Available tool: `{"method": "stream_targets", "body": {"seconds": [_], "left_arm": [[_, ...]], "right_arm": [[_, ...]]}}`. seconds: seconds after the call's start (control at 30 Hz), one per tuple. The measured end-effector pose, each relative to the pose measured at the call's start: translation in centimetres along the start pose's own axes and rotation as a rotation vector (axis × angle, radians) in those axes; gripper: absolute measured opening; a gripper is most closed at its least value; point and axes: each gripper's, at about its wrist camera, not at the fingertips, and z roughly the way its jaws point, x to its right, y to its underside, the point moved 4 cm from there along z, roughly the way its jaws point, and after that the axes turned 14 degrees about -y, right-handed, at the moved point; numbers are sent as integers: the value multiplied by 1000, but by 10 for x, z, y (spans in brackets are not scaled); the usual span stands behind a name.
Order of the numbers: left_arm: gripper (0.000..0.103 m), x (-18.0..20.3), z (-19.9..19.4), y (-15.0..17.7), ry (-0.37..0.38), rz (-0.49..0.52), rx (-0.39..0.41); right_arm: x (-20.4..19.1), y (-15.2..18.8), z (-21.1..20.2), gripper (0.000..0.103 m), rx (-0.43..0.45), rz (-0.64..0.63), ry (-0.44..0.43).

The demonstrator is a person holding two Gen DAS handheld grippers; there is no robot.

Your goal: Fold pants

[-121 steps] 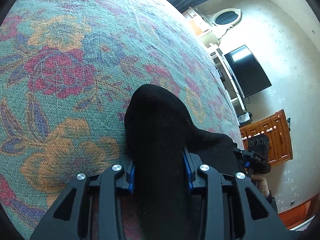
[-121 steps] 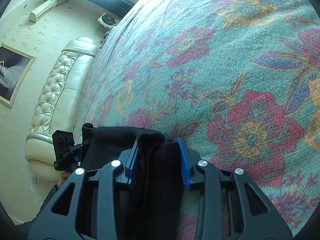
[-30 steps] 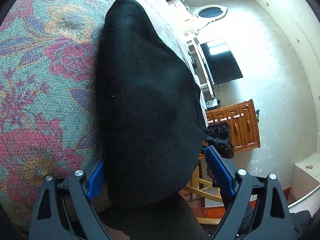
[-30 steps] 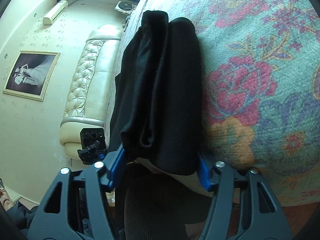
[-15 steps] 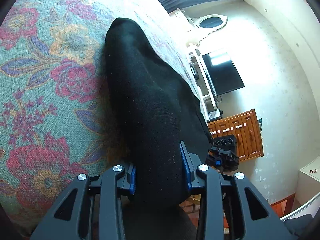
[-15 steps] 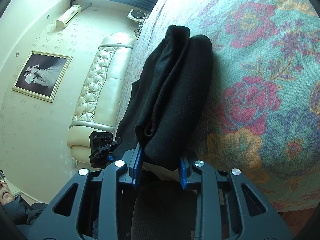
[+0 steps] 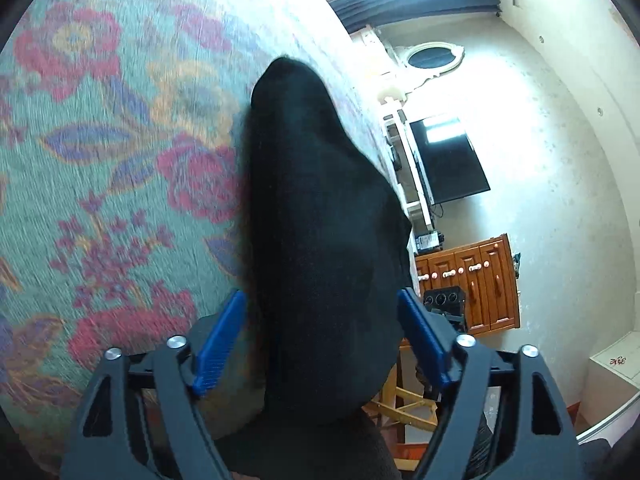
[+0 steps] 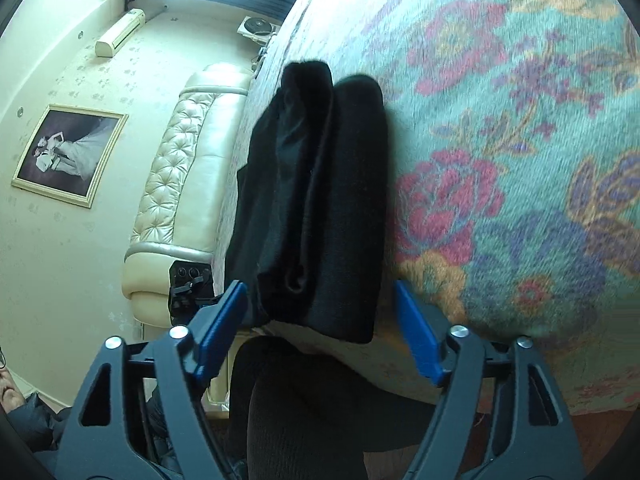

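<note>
- The black pants (image 8: 316, 200) lie as a thick, narrow bundle on the bed (image 8: 520, 160), which is covered in a green floral spread. Several layers are stacked on one another, and the near end sits right at the near edge of the mattress.
- In the right wrist view the layered folds show at that near end: a rounded roll on the right and flatter layers on the left. The far end is neatly rounded.
- The left hand-held gripper (image 7: 320, 344) stands released. Its blue pads (image 7: 218, 350) are spread to either side of the bundle's near end, and its jaws have just been opening. The cloth sits between them but is not pinched.
- The right hand-held gripper (image 8: 320, 328) is likewise released, its jaws just opened. The bundle's near end lies between the blue pads (image 8: 418, 334), with a visible gap on the right side.
- Step in hand, as I judge it: letting go after a fold. Both ends have been freed and the bundle rests by its own weight.
- The fold looks close to finished. The bundle is compact, though its left layers sit a little loose and uneven.
- The next move likely calls for drawing both tools straight back without snagging the cloth. If another fold or a tidy-up is wanted, the loose left layers would need a fresh grasp.
- One risk: the near end overhangs the mattress edge slightly, so a careless pull could drag it off.
</note>
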Motion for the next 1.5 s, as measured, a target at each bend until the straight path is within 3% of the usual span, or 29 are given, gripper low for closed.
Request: {"method": "stream_targets", "body": {"seconds": [0.2, 0.33, 0.63, 0.67, 0.7, 0.73, 0.8, 0.87, 0.9, 1.0, 1.5], "left_arm": [[82, -2, 18, -31, -64, 42, -26], [82, 6, 36, -43, -55, 55, -48], [87, 21, 66, -58, -90, 52, -77], [87, 23, 67, -58, -69, 55, -76], [87, 26, 68, -56, -44, 60, -75], [87, 27, 69, -56, -36, 68, -68], [86, 29, 73, -52, -48, 94, -70], [59, 28, 76, -50, -106, 122, -78], [40, 21, 77, -51, -138, 111, -86], [35, 9, 73, -53, -93, 55, -86], [29, 12, 60, -55, -141, 114, -51]], "right_arm": [[1, -38, 9, 88, 2, -5, 1], [2, -66, 19, 88, 31, -3, -8], [-5, -83, 64, 94, -75, -48, 64], [-5, -82, 67, 84, -77, -47, 62], [-4, -82, 69, 59, -83, -42, 71], [1, -82, 70, 50, -84, -26, 88], [9, -82, 66, 43, -75, -6, 60], [10, -81, 64, 42, -72, -14, 45], [11, -80, 63, 41, -70, -17, 42], [12, -79, 61, 40, -63, -20, 33], [14, -74, 55, 38, -16, -28, 32]]}}
